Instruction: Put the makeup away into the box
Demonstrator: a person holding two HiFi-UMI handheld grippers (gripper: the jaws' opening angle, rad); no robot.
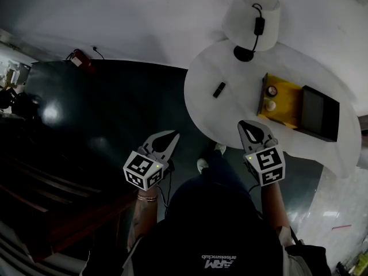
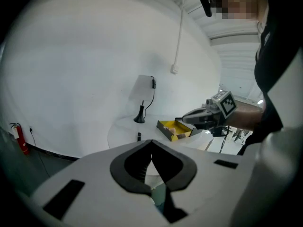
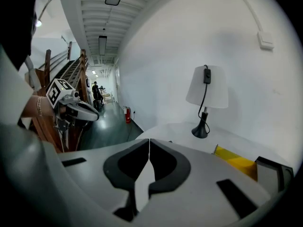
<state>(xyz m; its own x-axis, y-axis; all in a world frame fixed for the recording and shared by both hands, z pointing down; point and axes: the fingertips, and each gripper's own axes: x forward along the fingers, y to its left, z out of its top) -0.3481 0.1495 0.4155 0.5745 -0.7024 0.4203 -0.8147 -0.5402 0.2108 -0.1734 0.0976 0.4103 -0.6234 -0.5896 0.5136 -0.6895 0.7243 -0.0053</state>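
Note:
A yellow box [image 1: 283, 104] lies open on the round white table [image 1: 230, 117], its black lid [image 1: 318, 113] folded out to the right. Two small round makeup items [image 1: 271, 98] sit in its left end. A small black makeup stick [image 1: 219, 89] lies on the table left of the box, and shows too in the left gripper view [image 2: 138, 136]. My right gripper [image 1: 246, 123] hovers over the table's near edge, shut and empty, short of the box [image 3: 234, 162]. My left gripper [image 1: 171, 134] hangs over the dark floor left of the table, shut with nothing in it.
A white lamp [image 1: 251, 16] with a black base and cord stands at the table's far side. A red fire extinguisher [image 1: 80, 59] stands by the wall at the left. Dark wooden stairs [image 1: 46, 200] run along the lower left. The person's legs and shoes [image 1: 202, 164] are below the table edge.

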